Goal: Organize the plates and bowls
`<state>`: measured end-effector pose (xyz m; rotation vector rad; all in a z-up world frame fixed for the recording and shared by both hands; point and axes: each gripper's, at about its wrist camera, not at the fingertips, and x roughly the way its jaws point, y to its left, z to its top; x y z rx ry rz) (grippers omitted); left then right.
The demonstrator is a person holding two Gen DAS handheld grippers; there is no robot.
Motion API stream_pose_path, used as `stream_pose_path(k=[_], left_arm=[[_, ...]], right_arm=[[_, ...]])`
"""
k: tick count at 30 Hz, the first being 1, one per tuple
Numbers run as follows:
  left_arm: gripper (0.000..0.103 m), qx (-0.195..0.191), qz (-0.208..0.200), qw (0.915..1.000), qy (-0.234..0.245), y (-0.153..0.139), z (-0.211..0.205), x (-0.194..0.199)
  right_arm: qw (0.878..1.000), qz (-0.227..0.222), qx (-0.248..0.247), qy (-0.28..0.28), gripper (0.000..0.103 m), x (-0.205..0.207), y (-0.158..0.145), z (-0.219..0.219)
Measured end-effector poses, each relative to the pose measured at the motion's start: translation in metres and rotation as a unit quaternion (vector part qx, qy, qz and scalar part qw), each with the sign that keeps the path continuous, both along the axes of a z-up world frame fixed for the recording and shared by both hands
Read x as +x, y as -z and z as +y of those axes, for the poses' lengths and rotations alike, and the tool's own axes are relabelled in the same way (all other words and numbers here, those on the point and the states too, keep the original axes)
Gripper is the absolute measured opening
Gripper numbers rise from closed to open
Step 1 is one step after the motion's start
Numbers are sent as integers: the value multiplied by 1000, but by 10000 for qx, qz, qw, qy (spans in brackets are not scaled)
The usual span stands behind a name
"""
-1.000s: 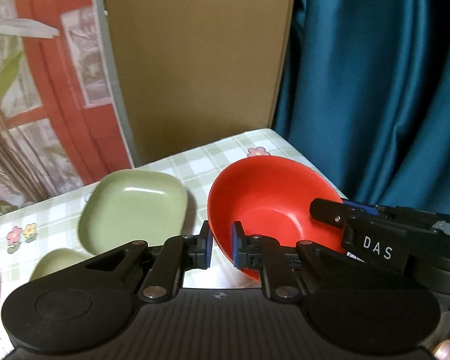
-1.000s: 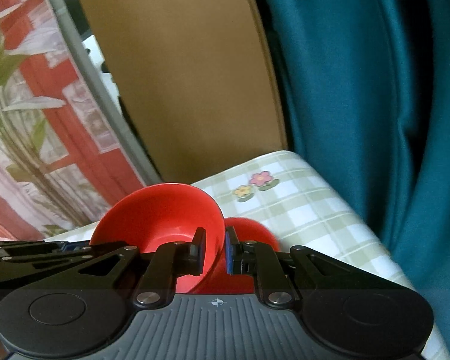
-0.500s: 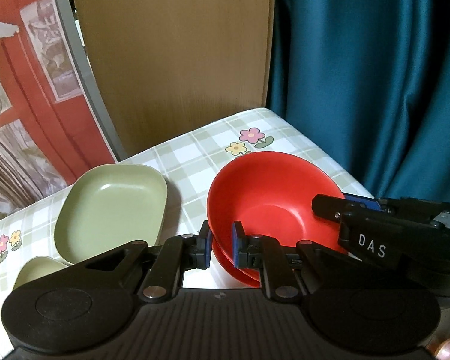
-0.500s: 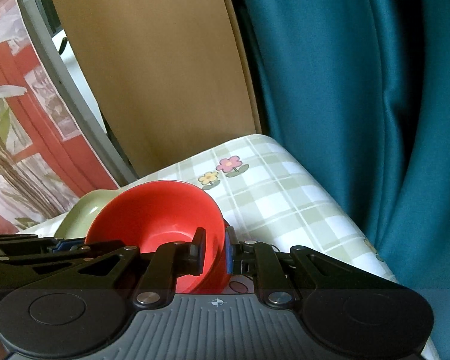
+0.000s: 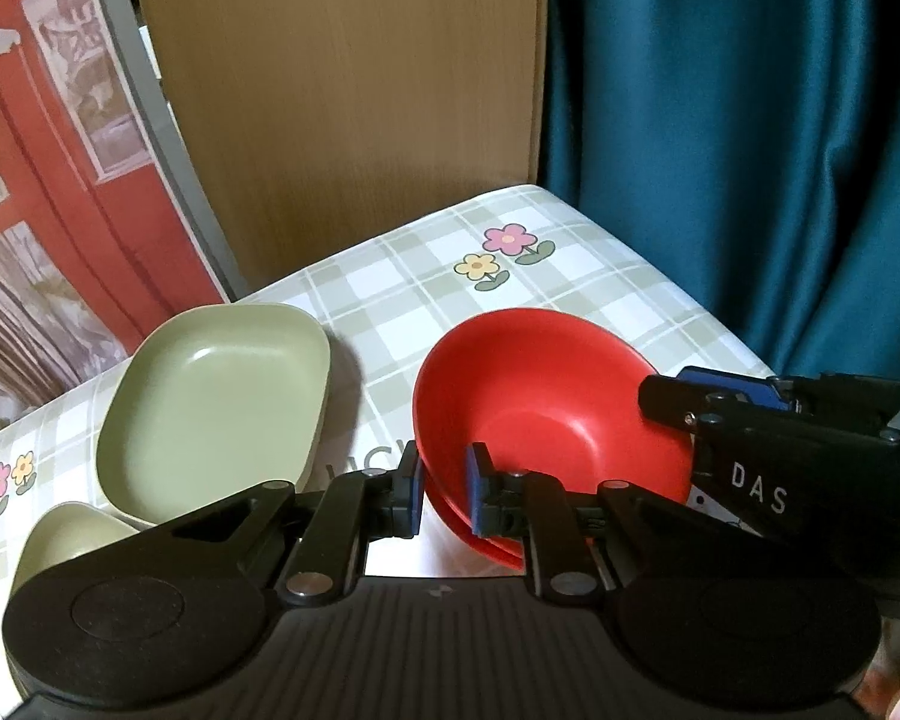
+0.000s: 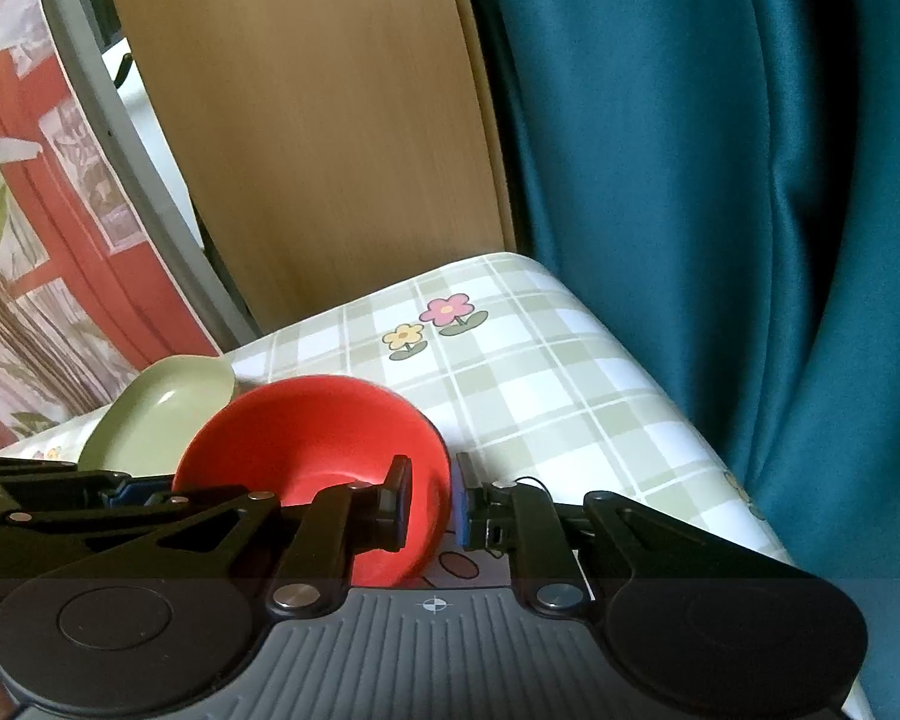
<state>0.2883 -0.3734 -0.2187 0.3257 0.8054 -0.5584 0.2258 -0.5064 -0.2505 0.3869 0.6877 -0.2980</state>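
- Landmark: flower pair (image 5: pixel 504 252) printed on the checked tablecloth (image 5: pixel 600 288).
- Red bowl (image 5: pixel 546 408): on the camera side of the flower pair, close to it, upright and open side up.
- It sits nested in a lower red piece (image 5: pixel 486 549). Only a sliver of that rim shows, so I can't tell whether it is a bowl or a plate.
- Left gripper (image 5: pixel 444 495): nearly closed on the red bowl's rim, on the side farthest from the flower pair. One blue pad is outside the wall and one inside. The jaws have just eased open a touch, with the rim between them and the pads looking in contact.
- Right gripper (image 6: pixel 432 498): nearly closed, pinching the same bowl's rim on its right side, one finger inside and one pad outside.
- Green square plate (image 5: pixel 210 402): left of the flower pair and nearer the camera, flat on the cloth, apart from the red bowl.
- Small green bowl (image 5: pixel 60 540): further left and nearer again, tucked against the plate's near corner and partly hidden by the left gripper body.
- Wood panel (image 5: pixel 342 90): directly behind the flower pair.
- Teal curtain (image 5: pixel 750 120): right of the flower pair.
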Motion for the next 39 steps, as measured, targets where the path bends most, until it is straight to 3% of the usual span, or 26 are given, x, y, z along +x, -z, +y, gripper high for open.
stream_pose_path(k=[6,15,19,26,39], left_arm=[[35,-79,103,9998,-171,-4,10,4],[35,-187,-72,9996,-202,-23,54,-3],[36,-295,-147,9993,-183,-31,89,-8],[37,-49,-624,9968,-506,-48,162,-16],[37,-264,-969,9814,-1635,-81,312,-16]], right_arm=[[10000,26,-68,52,17,-2,-5,2],[9998,-127,-114,56,20,-15,-24,16],[9995,-251,-135,-104,22,-19,-34,32],[9986,-354,-294,-278,22,-18,-49,76],[9912,-868,-672,-738,24,-16,-83,179]])
